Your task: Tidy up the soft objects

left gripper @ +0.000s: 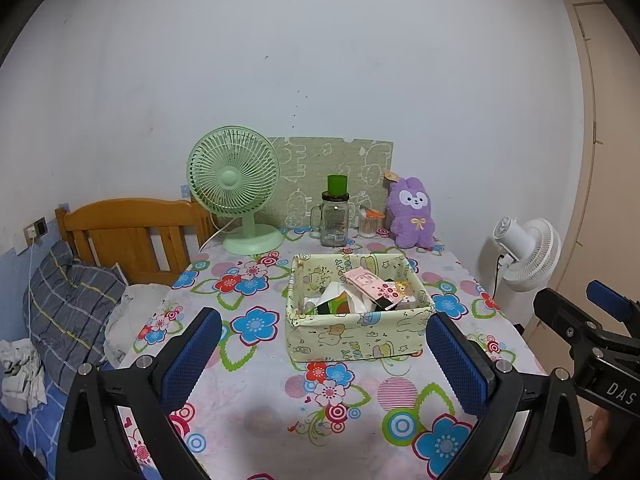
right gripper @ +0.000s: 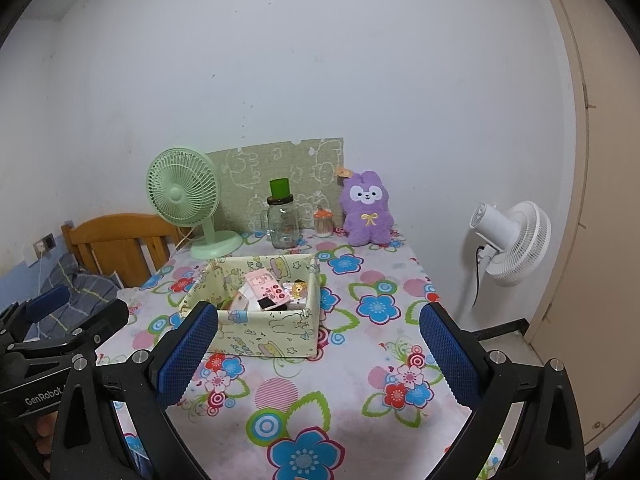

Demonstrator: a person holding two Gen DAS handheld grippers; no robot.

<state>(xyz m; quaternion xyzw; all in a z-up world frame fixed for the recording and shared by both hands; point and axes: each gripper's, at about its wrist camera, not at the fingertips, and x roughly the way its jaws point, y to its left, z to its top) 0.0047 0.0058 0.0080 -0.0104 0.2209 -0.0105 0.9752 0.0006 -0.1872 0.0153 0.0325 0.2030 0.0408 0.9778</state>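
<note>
A purple plush rabbit (left gripper: 412, 213) (right gripper: 366, 210) sits upright against the wall at the table's far right corner. A pale green fabric storage box (left gripper: 356, 332) (right gripper: 276, 338) stands mid-table, holding a pink pouch (left gripper: 374, 284) (right gripper: 266, 286) and several small packets. My left gripper (left gripper: 324, 356) is open above the near table, its blue pads (left gripper: 192, 360) either side of the box with nothing between them. My right gripper (right gripper: 318, 356) is open too, to the right of the box, empty. Each gripper shows at the edge of the other's view.
A green desk fan (left gripper: 236, 188) (right gripper: 186, 196), a glass jar with a green cup on top (left gripper: 335, 216) (right gripper: 283, 216) and a small swab jar (left gripper: 368, 224) line the back. A white standing fan (left gripper: 528, 252) (right gripper: 512, 242) is right of the table; a bed with a plaid pillow (left gripper: 72, 304) lies left.
</note>
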